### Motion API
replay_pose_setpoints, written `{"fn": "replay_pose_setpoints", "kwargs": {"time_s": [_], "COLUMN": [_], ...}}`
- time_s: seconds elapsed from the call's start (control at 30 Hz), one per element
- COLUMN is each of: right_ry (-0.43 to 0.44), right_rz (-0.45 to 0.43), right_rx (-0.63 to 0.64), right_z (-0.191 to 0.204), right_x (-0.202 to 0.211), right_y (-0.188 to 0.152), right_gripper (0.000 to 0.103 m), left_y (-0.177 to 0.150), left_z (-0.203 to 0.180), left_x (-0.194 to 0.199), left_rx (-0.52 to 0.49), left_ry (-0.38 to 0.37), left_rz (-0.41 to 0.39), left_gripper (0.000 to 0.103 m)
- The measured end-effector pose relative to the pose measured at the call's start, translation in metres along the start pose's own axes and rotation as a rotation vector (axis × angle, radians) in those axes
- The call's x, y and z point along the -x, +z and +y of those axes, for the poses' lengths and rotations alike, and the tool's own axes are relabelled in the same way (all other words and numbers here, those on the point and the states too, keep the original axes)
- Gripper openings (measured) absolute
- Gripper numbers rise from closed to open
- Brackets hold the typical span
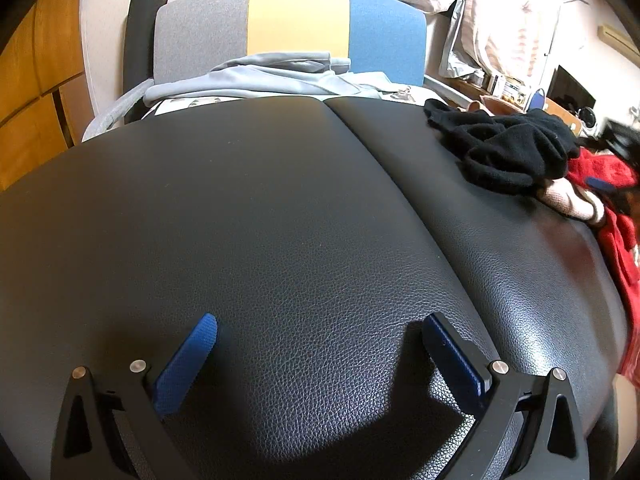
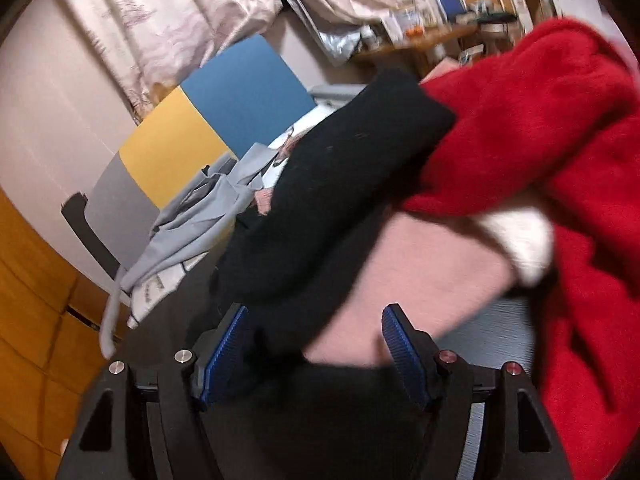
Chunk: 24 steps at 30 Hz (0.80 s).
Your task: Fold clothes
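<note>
The left gripper [image 1: 318, 356] hung spread wide over bare, grained black leather [image 1: 248, 208]. Far right lay a soft, limp heap: black fleece [image 1: 516, 152], a pink garment [image 1: 568, 200], fuzzy red knit [image 1: 612, 208]. The right gripper [image 2: 314, 350] straddled it, jaws apart, not pinching. Best taken at a hem.

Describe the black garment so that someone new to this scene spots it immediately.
Start at the black leather surface and go to its far right edge. The black garment lies crumpled there, beside a red garment and a pale pink one. It is the pile's only dark, matte piece.
</note>
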State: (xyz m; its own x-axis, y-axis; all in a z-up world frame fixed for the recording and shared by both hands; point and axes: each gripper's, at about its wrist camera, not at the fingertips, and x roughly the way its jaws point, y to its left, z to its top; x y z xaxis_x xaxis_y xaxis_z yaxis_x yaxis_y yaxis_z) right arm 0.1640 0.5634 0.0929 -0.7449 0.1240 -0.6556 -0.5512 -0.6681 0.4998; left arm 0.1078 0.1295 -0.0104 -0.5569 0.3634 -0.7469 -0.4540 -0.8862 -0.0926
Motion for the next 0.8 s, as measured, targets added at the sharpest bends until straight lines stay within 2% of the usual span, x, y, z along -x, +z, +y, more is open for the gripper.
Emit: {"fn": "replay_pose_setpoints", "kwargs": {"time_s": [0.23,0.27,0.3,0.37,0.47,0.5,0.63,0.67,0.7,0.8], "right_ry": [-0.065,-0.078,-0.080,-0.102,-0.097,-0.085,0.060,0.112,0.169,0.201], "right_rz": [0.032,0.039,0.052,0.083,0.053,0.036,-0.018,-0.024,-0.028,-0.031], "right_rx": [-0.026,-0.026,-0.016,0.059,0.155,0.181,0.274,0.317,0.368,0.556], "right_z": [0.017,0.018,0.019,0.028,0.046,0.053,0.087,0.099,0.111,0.148], "right_x": [-0.050,-0.056,-0.064,-0.075,-0.068,-0.062,-0.026,-0.016,-0.006,0.014], "right_y": [0.021,0.023,0.024,0.024,0.022,0.021,0.002,-0.009,-0.023,-0.071], "right_gripper": [0.071,0.068,0.049,0.025,0.014,0.009,0.006,0.001,0.001,0.001], "left_y": [0.000,0.000,-0.001,-0.001,-0.001,-0.001,-0.001,-0.001,-0.001,-0.001], "left_z": [0.000,0.000,-0.001,-0.001,0.000,0.000,-0.003,-0.003,-0.004,-0.006], "left_x": [0.000,0.000,-0.001,-0.001,-0.002,-0.002,-0.001,-0.001,-0.001,-0.001], "left_rx": [0.002,0.002,0.002,0.002,0.003,0.003,0.004,0.004,0.004,0.003], "left_ry": [-0.004,-0.004,-0.004,-0.006,-0.011,-0.011,-0.007,-0.006,-0.005,-0.003], "left_rz": [-0.005,-0.006,-0.007,-0.010,-0.014,-0.014,-0.016,-0.016,-0.016,-0.015], "left_gripper": [0.103,0.103,0.103,0.103,0.103,0.103,0.103,0.103,0.103,0.103]}}
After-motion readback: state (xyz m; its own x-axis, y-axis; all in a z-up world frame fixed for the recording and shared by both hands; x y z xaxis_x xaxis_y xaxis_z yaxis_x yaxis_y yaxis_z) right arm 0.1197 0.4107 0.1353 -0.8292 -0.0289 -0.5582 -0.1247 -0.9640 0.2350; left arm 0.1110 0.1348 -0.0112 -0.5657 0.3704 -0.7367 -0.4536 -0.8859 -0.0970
